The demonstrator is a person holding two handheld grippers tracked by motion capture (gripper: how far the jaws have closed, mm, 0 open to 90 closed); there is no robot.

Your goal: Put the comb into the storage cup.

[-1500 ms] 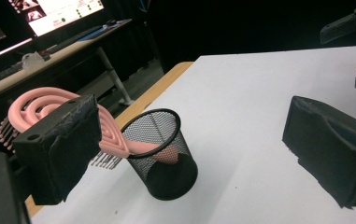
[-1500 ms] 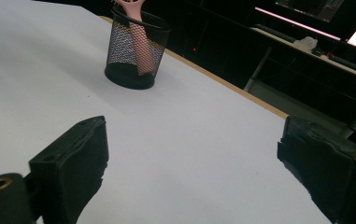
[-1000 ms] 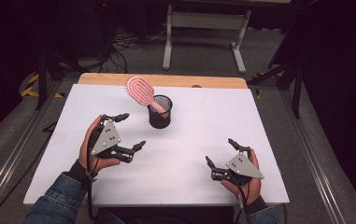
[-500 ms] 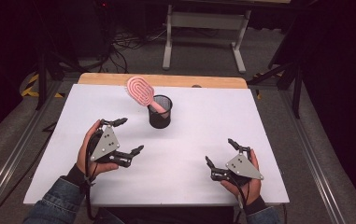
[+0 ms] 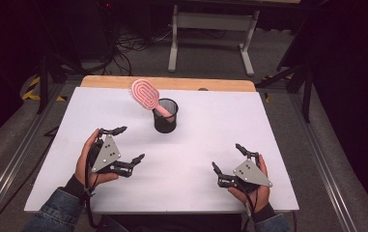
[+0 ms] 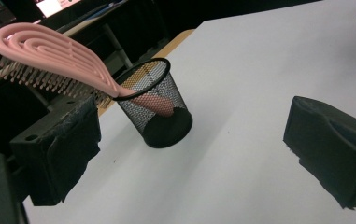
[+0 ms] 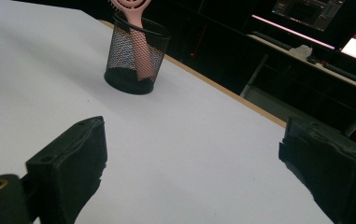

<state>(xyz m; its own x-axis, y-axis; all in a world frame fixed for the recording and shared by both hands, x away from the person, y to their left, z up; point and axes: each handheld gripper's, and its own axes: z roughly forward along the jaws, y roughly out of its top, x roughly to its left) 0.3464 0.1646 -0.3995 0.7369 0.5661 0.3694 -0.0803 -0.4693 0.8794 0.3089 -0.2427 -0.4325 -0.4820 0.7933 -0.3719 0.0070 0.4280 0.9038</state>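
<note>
A pink hairbrush (image 5: 145,95) is standing handle-down in a black mesh cup (image 5: 165,116) at the upper middle of the white table (image 5: 268,125), its head leaning over the rim toward the upper left. The left gripper (image 5: 129,145) at lower left and the right gripper (image 5: 228,162) at lower right are both resting spread and empty. They are sitting well apart from the cup, apparently because nothing needs holding.
</note>
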